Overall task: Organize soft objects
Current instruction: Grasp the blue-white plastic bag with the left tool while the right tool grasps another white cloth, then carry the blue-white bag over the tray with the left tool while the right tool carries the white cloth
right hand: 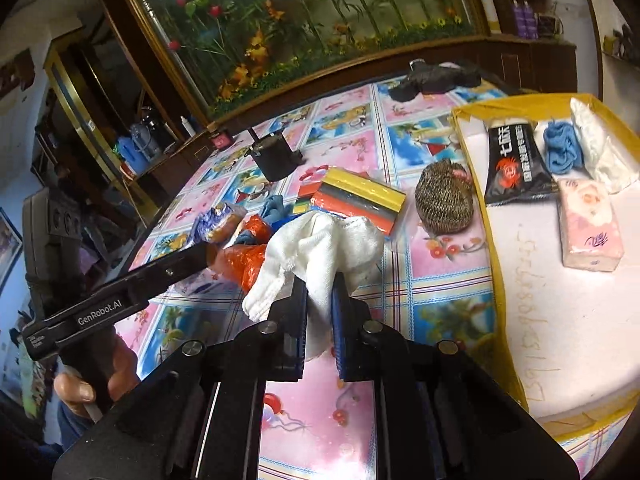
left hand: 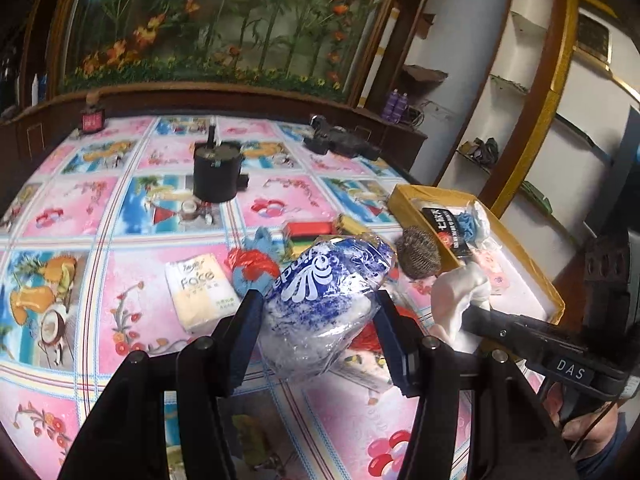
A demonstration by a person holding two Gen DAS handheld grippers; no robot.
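1 white cloth (right hand: 320,244) gripped right | 1 blue-white packet (left hand: 324,300) gripped left

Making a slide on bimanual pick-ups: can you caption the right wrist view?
Right gripper clamps a white cloth above the floral tablecloth, beside the yellow-rimmed box.

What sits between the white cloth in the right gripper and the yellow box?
In the right wrist view, only the steel scourer sits between the white cloth and the yellow box, resting on the tablecloth.
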